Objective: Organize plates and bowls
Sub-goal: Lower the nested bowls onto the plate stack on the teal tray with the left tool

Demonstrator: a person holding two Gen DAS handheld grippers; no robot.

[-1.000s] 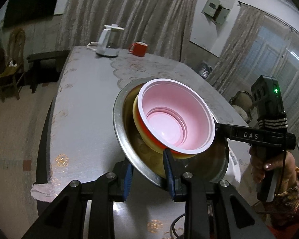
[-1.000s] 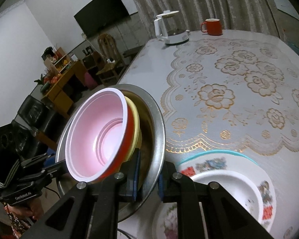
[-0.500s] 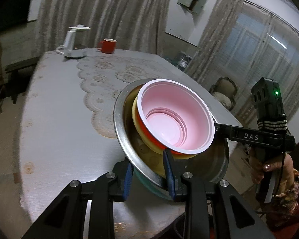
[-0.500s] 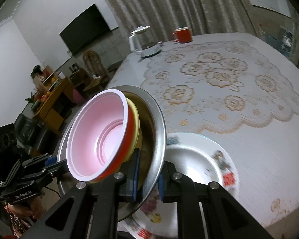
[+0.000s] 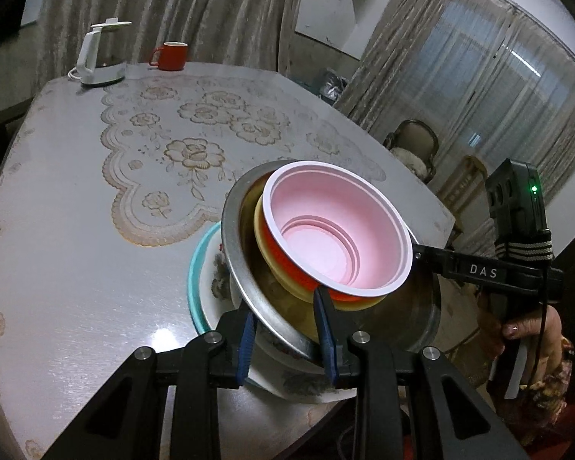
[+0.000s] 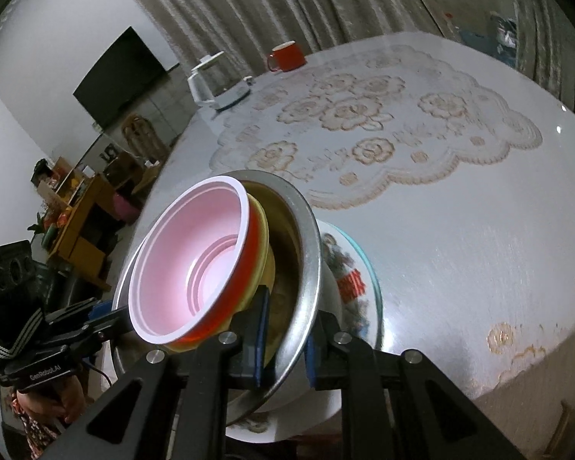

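A steel dish [image 5: 230,237] [image 6: 311,237] carries a yellow bowl [image 5: 263,247] [image 6: 263,230], and a red bowl with a pink inside [image 5: 326,237] [image 6: 195,260] is nested in that. My left gripper [image 5: 285,329] [image 6: 107,314] is shut on the dish's near rim. My right gripper [image 6: 285,339] [image 5: 416,255] is shut on the opposite rim. The dish is tilted over a floral plate [image 5: 197,280] [image 6: 364,268] with a teal rim, which lies on the table. The dish hides most of the plate, and I cannot tell whether they touch.
A white kettle [image 5: 99,57] [image 6: 214,84] and a red mug [image 5: 170,55] [image 6: 287,55] stand at the table's far end. A lace cloth [image 5: 195,134] covers the middle. The table's near edge lies just under the plate. A chair [image 5: 414,145] stands beyond the right side.
Both grippers have carried the dish with its bowls sideways across the table. The floral plate, earlier beside the dish, now lies under it.
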